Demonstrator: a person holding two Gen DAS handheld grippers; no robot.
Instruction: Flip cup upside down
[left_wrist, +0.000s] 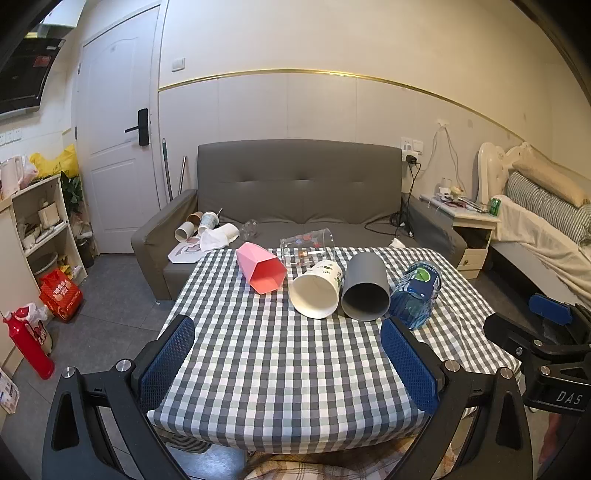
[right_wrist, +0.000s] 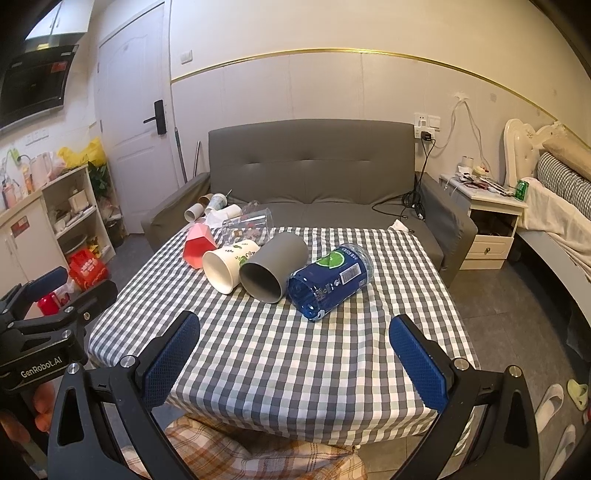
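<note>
Cups: pink cup (left_wrist: 263, 271), white cup (left_wrist: 317, 288), grey cup (left_wrist: 365, 291) and blue cup (right_wrist: 327, 280) lie on their sides mid-worktop (left_wrist: 280, 369).
Fingers: your left gripper (left_wrist: 291, 363) and right gripper (right_wrist: 295, 360) hang wide, empty, near edge.
Risk: round cups likely roll if you nudge one; neighbours touch, so you may knock several.

small table (left_wrist: 280, 373) with a grey and white checked cloth. five cups lying on their sides in a rough row across the far half: pink faceted cup (left_wrist: 261, 272), clear printed cup (left_wrist: 307, 246) behind it, white paper cup (left_wrist: 316, 289), grey cup (left_wrist: 365, 291), blue see-through cup (left_wrist: 417, 294). grey and white cups touch each other
</note>
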